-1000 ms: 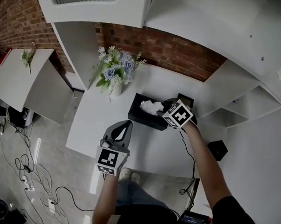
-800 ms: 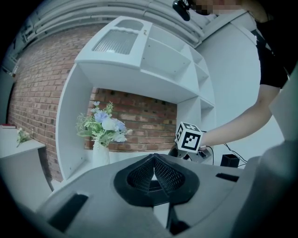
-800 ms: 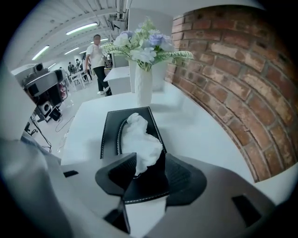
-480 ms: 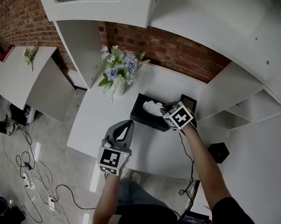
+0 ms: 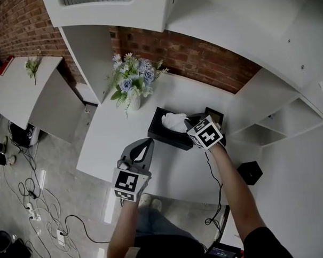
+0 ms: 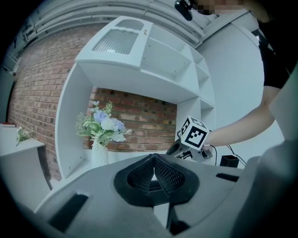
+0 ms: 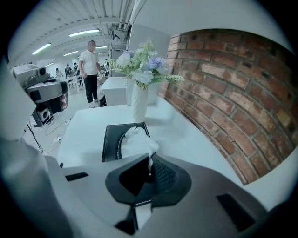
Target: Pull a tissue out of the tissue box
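A black tissue box [image 5: 163,134] lies on the white table [image 5: 114,138], with a white tissue [image 5: 174,121] bunched up out of its slot. My right gripper [image 5: 187,124] slants down over the box's right end. Its jaws are closing, with the pads pinching the tissue's edge. In the right gripper view the tissue [image 7: 137,140] rises from the box [image 7: 111,139] into the right gripper [image 7: 149,161]. My left gripper [image 5: 144,146] hovers by the table's front edge, shut and holding nothing. From the left gripper view the left gripper [image 6: 153,158] looks toward the other hand's marker cube [image 6: 193,132].
A white vase of blue and white flowers [image 5: 131,81] stands behind the box to its left. A brick wall [image 5: 201,60] and white shelving [image 5: 289,120] close the back and right. A small black cube [image 5: 250,172] sits lower right. Cables [image 5: 31,201] lie on the floor.
The right gripper has closed on the tissue and lifted slightly. The tissue now stands taller and fuller out of the box. The left gripper has stayed in place.
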Available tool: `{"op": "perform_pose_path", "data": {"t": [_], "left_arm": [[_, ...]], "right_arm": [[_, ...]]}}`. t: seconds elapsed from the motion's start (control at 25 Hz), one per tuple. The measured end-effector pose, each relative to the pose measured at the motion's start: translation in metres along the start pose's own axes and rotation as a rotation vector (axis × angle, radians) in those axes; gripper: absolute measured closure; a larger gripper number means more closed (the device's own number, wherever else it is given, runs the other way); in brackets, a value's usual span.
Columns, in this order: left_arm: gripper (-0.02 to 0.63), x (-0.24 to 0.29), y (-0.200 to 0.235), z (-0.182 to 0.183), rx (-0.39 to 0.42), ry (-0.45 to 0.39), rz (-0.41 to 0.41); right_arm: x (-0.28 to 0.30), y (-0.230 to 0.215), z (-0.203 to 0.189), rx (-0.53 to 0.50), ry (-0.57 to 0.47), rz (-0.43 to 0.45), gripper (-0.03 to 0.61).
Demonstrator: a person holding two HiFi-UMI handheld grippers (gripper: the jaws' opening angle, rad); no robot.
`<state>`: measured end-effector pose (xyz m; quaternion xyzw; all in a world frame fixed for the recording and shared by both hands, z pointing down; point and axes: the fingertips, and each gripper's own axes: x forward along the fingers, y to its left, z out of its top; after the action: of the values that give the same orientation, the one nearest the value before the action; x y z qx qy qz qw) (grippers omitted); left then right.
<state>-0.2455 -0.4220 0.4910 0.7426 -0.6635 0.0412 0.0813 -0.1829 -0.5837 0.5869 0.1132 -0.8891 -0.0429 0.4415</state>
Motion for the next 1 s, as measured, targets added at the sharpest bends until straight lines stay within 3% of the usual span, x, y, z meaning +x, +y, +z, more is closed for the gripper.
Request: {"op": "perform_pose_path", "data": {"t": [0.72,1.0], "left_arm": [[0.604,-0.019,-0.008,0.019,0.014,-0.042,-0.036],[0.604,-0.025,-0.013,0.037,0.032,-0.084,-0.063]], "right_arm": [[-0.066,-0.015,0.041,0.008,-0.155,-0.179,0.575],[-0.127,-0.005,0.063,0.052,-0.309,-0.253,0.575]]}}
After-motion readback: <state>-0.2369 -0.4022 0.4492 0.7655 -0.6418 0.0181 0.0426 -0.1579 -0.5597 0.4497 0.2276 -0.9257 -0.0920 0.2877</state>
